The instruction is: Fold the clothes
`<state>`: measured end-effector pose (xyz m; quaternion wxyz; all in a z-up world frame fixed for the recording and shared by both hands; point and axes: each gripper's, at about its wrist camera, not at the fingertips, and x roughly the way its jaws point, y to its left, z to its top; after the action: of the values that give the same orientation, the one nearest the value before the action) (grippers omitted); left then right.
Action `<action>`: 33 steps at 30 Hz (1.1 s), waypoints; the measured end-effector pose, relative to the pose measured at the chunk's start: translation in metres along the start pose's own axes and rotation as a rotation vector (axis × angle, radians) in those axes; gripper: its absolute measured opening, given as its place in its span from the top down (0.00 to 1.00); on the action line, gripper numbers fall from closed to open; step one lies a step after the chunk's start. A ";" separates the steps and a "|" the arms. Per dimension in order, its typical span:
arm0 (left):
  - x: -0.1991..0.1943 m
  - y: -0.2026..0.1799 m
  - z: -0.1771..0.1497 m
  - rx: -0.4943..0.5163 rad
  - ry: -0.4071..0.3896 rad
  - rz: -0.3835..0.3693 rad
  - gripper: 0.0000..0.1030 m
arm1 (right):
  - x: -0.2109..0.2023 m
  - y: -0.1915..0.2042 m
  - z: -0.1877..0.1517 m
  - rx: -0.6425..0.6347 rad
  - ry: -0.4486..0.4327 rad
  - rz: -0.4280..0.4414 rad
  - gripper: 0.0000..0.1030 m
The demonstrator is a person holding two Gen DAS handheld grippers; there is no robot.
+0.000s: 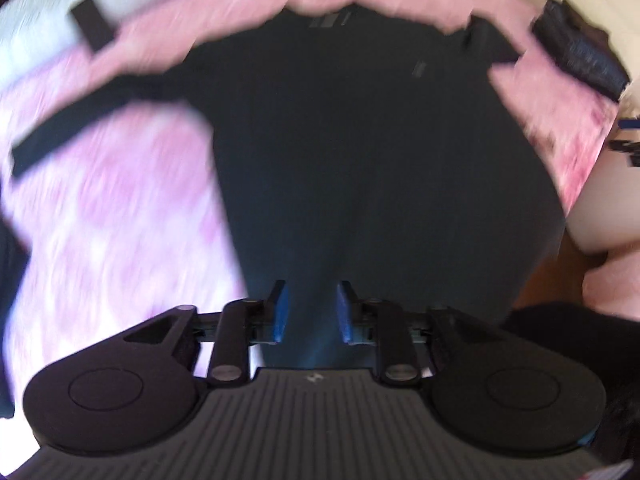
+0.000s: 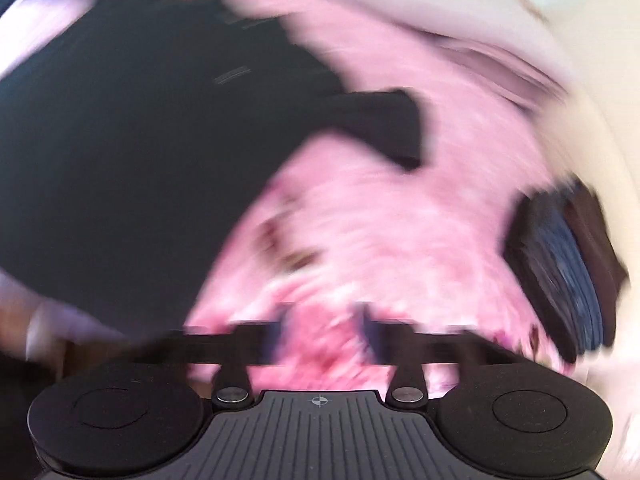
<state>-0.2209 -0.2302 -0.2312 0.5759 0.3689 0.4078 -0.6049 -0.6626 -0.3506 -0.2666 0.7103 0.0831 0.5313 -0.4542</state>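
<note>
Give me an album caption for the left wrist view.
Open left gripper poised over a dark long-sleeved shirt spread flat on a pink bedspread.

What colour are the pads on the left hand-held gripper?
Blue. The pads of the left hand-held gripper show best in the left wrist view.

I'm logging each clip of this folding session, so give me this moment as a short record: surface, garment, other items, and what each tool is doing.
surface: pink patterned bedspread
garment: dark long-sleeved shirt, spread flat, sleeves out to both sides
other items: stack of folded dark clothes near the bed's right edge
left tool: open, over the shirt's hem area, holding nothing
right tool: open, over bare bedspread to the right of the shirt, empty
image quality: both views motion-blurred, right wrist view most
</note>
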 end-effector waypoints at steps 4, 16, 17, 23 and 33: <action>0.043 -0.056 0.075 0.045 -0.041 -0.028 0.74 | 0.056 -0.057 0.044 0.114 -0.082 0.020 0.28; 0.215 -0.215 0.276 0.206 0.003 -0.100 0.70 | 0.270 -0.175 0.114 0.361 -0.165 0.401 0.29; 0.223 -0.221 0.286 0.221 0.006 -0.098 0.70 | 0.276 -0.176 0.117 0.349 -0.165 0.430 0.54; 0.248 -0.237 0.326 0.219 0.021 -0.094 0.70 | 0.234 -0.189 0.136 0.071 -0.274 0.329 0.91; 0.263 -0.240 0.333 0.219 0.044 -0.132 0.70 | 0.167 -0.140 0.071 -0.272 -0.235 0.118 0.89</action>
<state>-0.4698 -0.6391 -0.3241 0.4820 0.4154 0.3752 -0.6741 -0.7134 -0.5663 -0.3239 0.7976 -0.0365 0.4952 -0.3424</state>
